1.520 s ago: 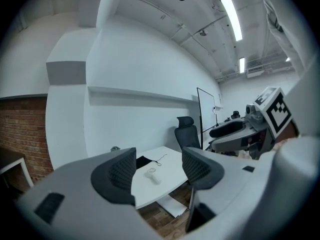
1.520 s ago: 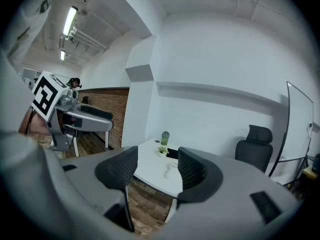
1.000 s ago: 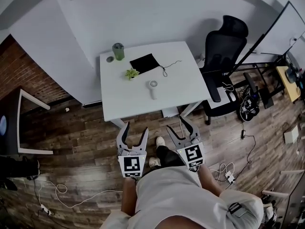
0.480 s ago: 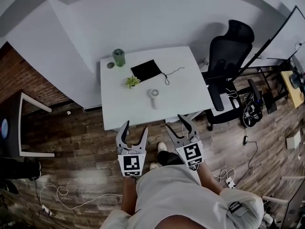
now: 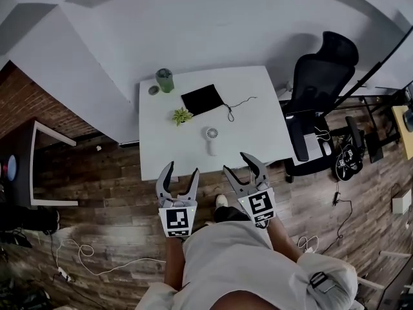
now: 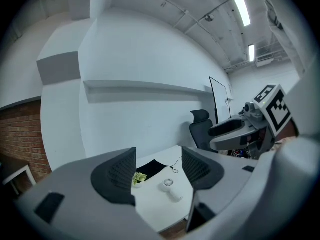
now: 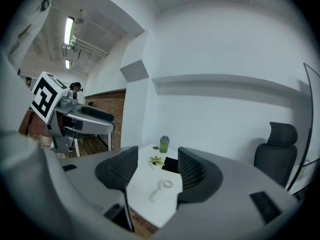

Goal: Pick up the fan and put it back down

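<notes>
Handling: the fan (image 5: 210, 139) is a small white hand-held unit with a round grilled head on a short straight handle; I judge it light and rigid; the smooth plastic may slip under a weak clamp. The grille looks like the fragile part; the hold belongs across the handle, just below the head, never on the head itself.

Location: the fan lies flat on the white table (image 5: 258, 124), on the half nearer to me; its head points to the table's far side and its handle to the table's near edge. A small plant (image 5: 181, 115) stands just beyond it toward the table's far left; a black pad (image 5: 202, 99) and a green cup (image 5: 164, 80) sit farther back on the table; nothing touches the fan.

Pose: I hold both grippers side by side, short of the table's near edge, over the wooden floor, pointing at the table and tilted only slightly down. The left gripper (image 5: 182, 170) has its fingers spread, with nothing between them; the right gripper (image 5: 237, 163) also has its fingers spread and empty. Each gripper view shows the fan through the gap, well ahead on the table.

Requirement, as I judge it: reach in over the table's near edge; bring one gripper low along the handle before clamping.
</notes>
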`<state>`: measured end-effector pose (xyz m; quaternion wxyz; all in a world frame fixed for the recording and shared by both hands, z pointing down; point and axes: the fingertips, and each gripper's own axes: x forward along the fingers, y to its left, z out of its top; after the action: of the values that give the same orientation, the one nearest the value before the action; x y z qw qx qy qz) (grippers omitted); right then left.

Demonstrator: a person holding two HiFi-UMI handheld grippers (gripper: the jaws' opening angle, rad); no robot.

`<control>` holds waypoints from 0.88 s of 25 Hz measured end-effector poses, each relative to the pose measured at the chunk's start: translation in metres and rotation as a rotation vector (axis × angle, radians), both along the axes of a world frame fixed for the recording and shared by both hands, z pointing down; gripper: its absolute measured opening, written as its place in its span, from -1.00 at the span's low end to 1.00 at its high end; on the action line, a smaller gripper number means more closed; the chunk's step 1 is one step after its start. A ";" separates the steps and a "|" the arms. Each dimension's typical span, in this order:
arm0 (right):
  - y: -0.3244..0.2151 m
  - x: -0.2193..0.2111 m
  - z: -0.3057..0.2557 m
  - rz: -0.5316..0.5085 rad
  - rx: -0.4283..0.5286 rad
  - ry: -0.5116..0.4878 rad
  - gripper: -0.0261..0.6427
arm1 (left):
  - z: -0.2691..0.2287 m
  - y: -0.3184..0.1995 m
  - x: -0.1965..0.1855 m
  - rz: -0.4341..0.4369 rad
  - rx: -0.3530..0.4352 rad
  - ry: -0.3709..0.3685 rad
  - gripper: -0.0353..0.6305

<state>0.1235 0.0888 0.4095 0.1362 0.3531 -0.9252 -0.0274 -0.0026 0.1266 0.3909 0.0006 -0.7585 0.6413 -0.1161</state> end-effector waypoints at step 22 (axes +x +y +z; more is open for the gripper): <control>-0.075 -0.015 0.017 -0.035 -0.034 0.011 -0.17 | 0.009 -0.059 -0.012 -0.044 -0.027 -0.004 -0.06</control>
<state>0.1087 0.0138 0.4261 0.1466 0.3341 -0.9309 -0.0160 -0.0150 0.0673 0.3997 -0.0112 -0.7439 0.6562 -0.1262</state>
